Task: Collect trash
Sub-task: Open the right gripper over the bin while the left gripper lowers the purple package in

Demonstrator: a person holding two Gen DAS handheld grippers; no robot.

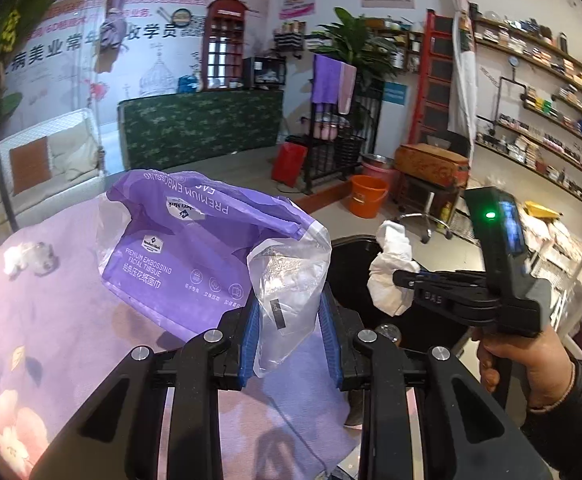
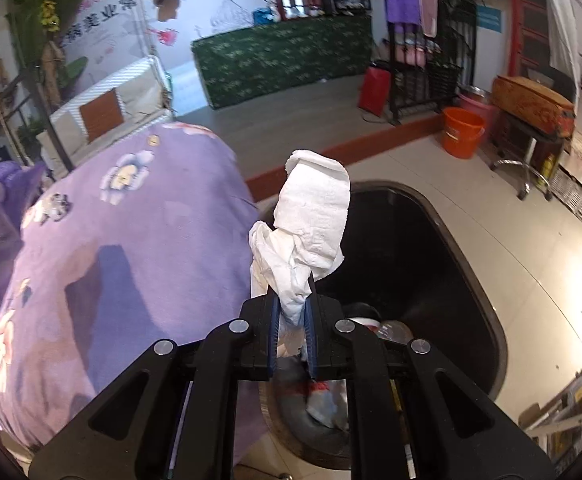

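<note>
Purple tissue wrapper (image 1: 195, 248) — left gripper (image 1: 289, 320) clamps | right gripper (image 2: 291, 316) pinches white tissue (image 2: 311, 220) — bin (image 2: 431, 240) contents right-view only

Left gripper (image 1: 289, 312) clamped on clear end of a purple tissue wrapper (image 1: 195, 248), held up over the purple floral bedcover (image 1: 51, 320). Right gripper (image 1: 401, 280), gripped by a hand (image 1: 527, 368), pinches a crumpled white tissue (image 1: 391, 264) above the black bin (image 1: 355, 248). Small wad of trash (image 1: 31, 260) lies on cover, far left. Orange bucket (image 1: 367, 196) on floor beyond.
</note>
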